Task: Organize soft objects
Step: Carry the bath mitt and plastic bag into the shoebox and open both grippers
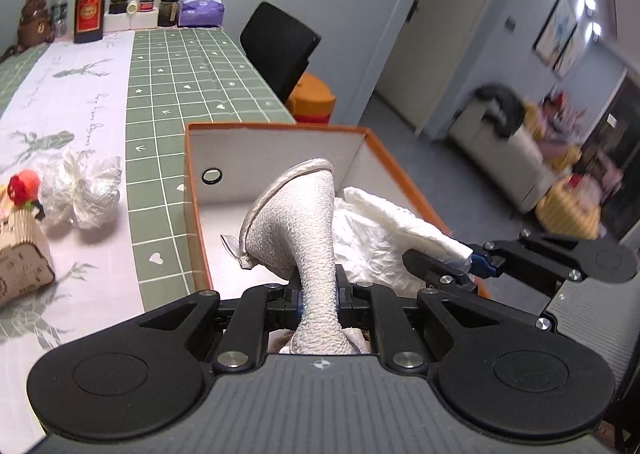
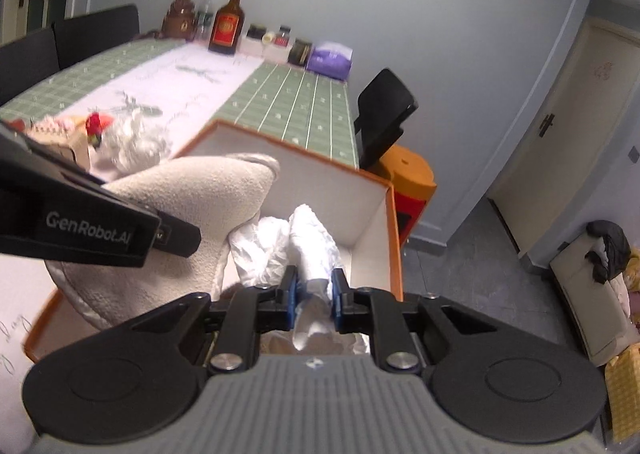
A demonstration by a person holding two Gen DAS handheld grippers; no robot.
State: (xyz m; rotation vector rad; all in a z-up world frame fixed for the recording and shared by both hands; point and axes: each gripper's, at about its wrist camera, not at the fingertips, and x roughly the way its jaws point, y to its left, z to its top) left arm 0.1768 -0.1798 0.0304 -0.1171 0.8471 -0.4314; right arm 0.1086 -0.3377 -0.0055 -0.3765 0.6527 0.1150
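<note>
The orange cardboard box with white inside walls (image 1: 276, 142) stands on the green checked tablecloth (image 1: 188, 70), and both soft things hang over it. The bigger one is a beige fleecy fabric piece with a pale satin rim (image 1: 296, 214). The left gripper (image 1: 318, 296) is clamped on its narrow bunched part, and the wide part flares up toward 12 o'clock in the left wrist view. I judge it light and limp, so it will fold and sag; the gathered neck is a good place to hold.

The smaller one is a crumpled white cloth (image 2: 280, 246). The right gripper (image 2: 314, 292) is closed on its twisted end, and the rest lies ahead in the box. It looks thin and easily compressed, perhaps a little slippery.

The two grippers are near one another above the box, so they may collide. At 9 o'clock in the left view lie a crumpled white plastic bag (image 1: 82, 186), a small red knitted toy (image 1: 24, 184) and a patterned wooden holder (image 1: 20, 258).
</note>
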